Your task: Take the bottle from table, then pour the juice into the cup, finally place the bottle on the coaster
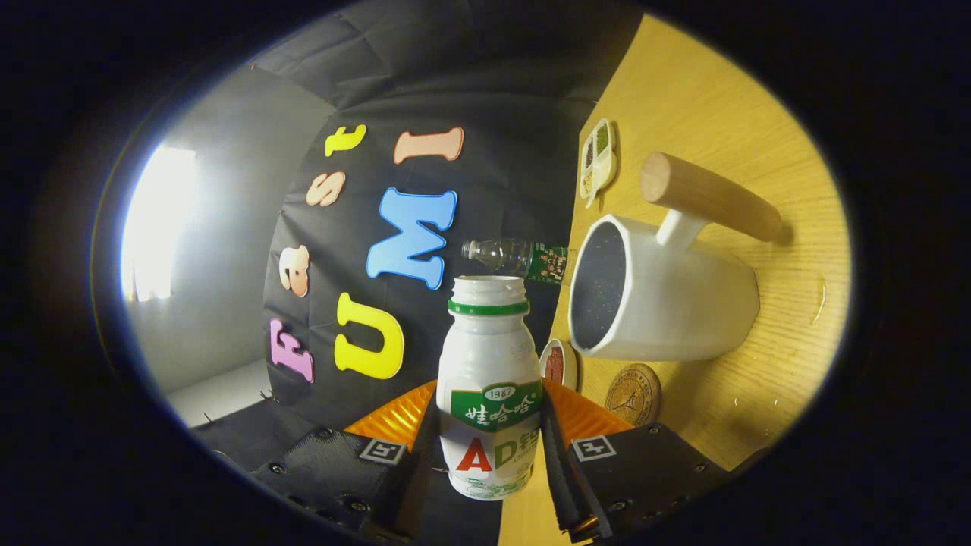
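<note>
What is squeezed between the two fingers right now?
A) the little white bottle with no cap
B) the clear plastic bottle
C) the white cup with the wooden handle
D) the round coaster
A: the hand-held gripper has a finger pressed on each side of the little white bottle, its mouth uncapped; the white cup lies beyond it on the table.

The desk [728,106] presented a light wood-grain surface, evenly lit. Directly behind the desk hung the booth wall of black cloth [485,83], creased and folded along its upper part. Beyond the cloth, away from the desk, stood a plain pale wall [235,250]. On that wall a bright window or light patch [155,224] glared, overexposed.
</note>
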Demonstrator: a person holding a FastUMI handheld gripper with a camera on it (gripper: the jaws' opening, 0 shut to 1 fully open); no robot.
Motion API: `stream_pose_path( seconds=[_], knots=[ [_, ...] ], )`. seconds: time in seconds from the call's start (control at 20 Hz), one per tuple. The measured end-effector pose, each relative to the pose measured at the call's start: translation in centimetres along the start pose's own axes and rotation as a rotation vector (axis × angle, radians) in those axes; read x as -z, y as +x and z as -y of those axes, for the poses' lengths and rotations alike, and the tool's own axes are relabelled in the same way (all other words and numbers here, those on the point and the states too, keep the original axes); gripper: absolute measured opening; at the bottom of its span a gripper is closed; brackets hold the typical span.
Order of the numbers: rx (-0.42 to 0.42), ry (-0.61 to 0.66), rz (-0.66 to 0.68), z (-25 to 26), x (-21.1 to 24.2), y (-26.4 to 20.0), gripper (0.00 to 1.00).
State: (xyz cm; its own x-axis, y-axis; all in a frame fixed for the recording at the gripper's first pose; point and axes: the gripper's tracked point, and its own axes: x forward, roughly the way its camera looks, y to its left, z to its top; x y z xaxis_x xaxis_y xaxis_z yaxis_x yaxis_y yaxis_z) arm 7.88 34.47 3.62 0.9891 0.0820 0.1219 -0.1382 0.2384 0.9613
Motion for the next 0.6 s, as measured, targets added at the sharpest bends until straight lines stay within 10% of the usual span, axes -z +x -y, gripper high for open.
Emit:
stream_pose_path(
  seconds=[0.6],
  knots=[
    [0.087,-0.604,0.014,-0.46,-0.15,1.07,0.65]
  ],
)
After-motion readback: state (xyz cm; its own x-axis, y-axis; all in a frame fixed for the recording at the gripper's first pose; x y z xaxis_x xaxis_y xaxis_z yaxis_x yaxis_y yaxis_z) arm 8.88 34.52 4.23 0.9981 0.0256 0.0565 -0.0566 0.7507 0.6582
